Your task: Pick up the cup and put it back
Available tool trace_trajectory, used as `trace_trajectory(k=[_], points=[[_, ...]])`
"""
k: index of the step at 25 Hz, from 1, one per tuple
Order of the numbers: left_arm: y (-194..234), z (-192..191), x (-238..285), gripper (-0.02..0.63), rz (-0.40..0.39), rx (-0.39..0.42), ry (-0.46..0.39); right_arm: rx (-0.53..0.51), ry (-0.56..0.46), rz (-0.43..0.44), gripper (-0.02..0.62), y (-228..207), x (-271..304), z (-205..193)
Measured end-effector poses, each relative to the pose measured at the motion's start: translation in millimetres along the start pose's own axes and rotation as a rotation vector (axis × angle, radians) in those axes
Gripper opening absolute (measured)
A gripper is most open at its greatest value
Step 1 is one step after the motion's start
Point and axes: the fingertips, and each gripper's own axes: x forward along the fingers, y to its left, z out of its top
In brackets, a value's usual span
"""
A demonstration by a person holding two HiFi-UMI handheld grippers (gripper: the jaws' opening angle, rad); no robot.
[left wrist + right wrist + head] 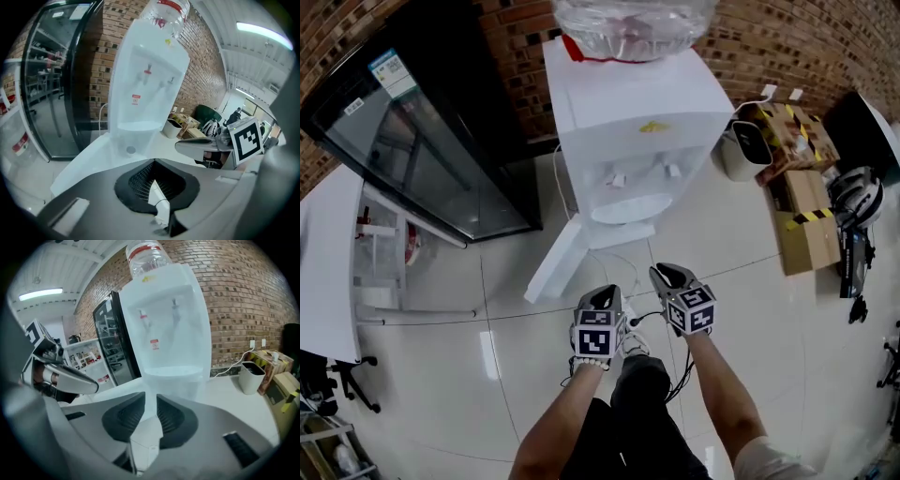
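No cup shows in any view. A white water dispenser (628, 131) with a clear bottle (628, 23) on top stands ahead of me; its taps (642, 173) and drip tray (623, 208) hold nothing that I can see. My left gripper (602, 298) hangs low over the tiled floor, short of the dispenser (145, 84), with its jaws together (153, 161) and nothing in them. My right gripper (670, 274) is beside it, slightly farther forward. Its jaws (150, 401) stand a narrow gap apart, empty, in line with the dispenser (168, 324).
A glass-door fridge (422, 141) stands left of the dispenser, with a white table (328, 272) at the far left. A white panel (558, 258) leans at the dispenser's foot. On the right are a white bin (748, 148), cardboard boxes (806, 216) and a helmet (855, 195).
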Motion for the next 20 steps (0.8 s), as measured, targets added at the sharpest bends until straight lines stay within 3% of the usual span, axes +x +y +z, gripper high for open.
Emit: trace_trajectory(k=[4, 7, 13, 20], points=[[26.4, -4.9, 66.5, 0.001, -0.016, 0.038, -0.014, 0.002, 0.003, -0.012, 0.232, -28.5, 73.1, -34.1], [47.5, -12.5, 110.0, 0.001, -0.008, 0.074, -0.014, -0.006, -0.004, -0.035, 0.234, -48.7, 120.9, -54.3], [84.6, -34.5, 178.4, 0.002, -0.001, 0.078, 0.010, 0.049, -0.026, -0.076, 0.392, -87.8, 208.7, -88.3], [120.5, -56.2, 228.6, 0.002, 0.008, -0.005, 0.028, 0.118, -0.029, -0.109, 0.430, -115.7, 281.0, -117.9]])
